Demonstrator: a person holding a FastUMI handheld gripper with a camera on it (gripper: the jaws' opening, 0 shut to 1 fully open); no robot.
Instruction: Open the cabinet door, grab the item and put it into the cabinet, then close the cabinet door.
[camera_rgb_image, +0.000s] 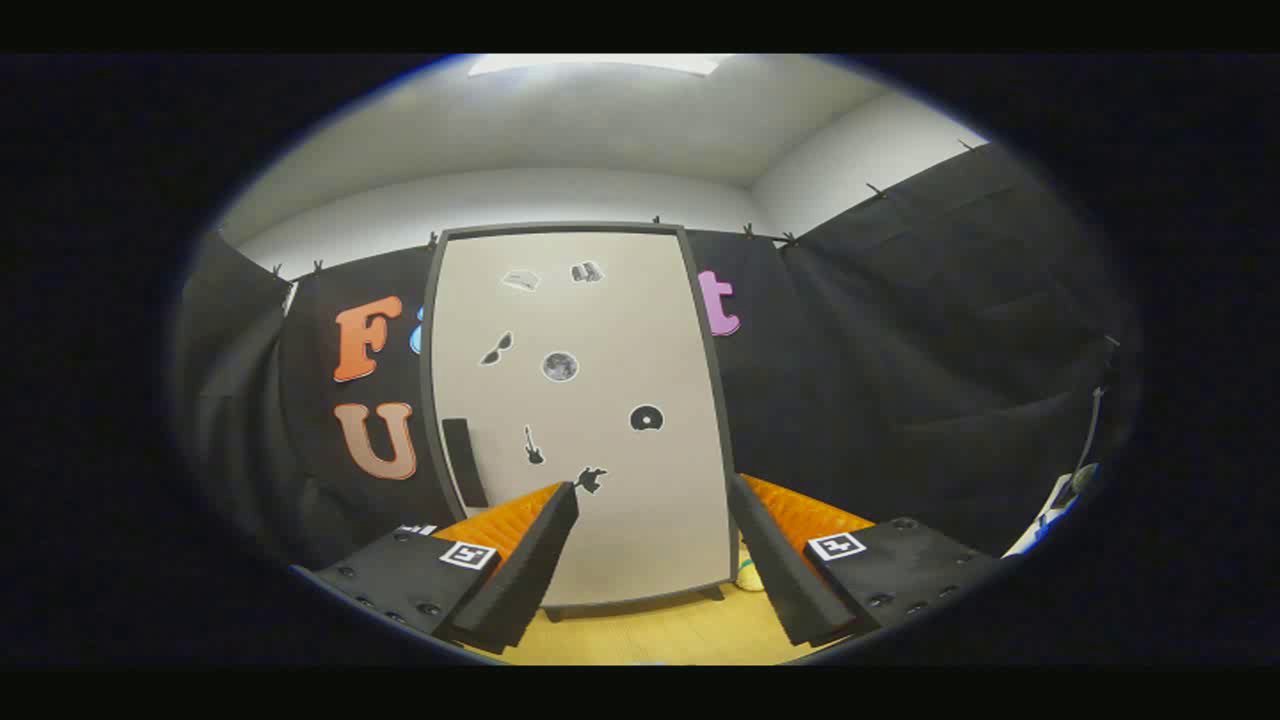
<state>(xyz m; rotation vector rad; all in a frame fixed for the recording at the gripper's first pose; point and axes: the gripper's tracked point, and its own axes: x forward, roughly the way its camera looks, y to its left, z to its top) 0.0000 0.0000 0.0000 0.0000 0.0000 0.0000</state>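
The tool (655, 500) hangs nearest, its fingers spread wide and holding nothing. Straight beyond them the cabinet (580, 420) stands shut on the counter (650, 635). Its dark handle (465, 462) runs upright (long axis vertical) ahead of the left finger, so the reach goes forward and left.
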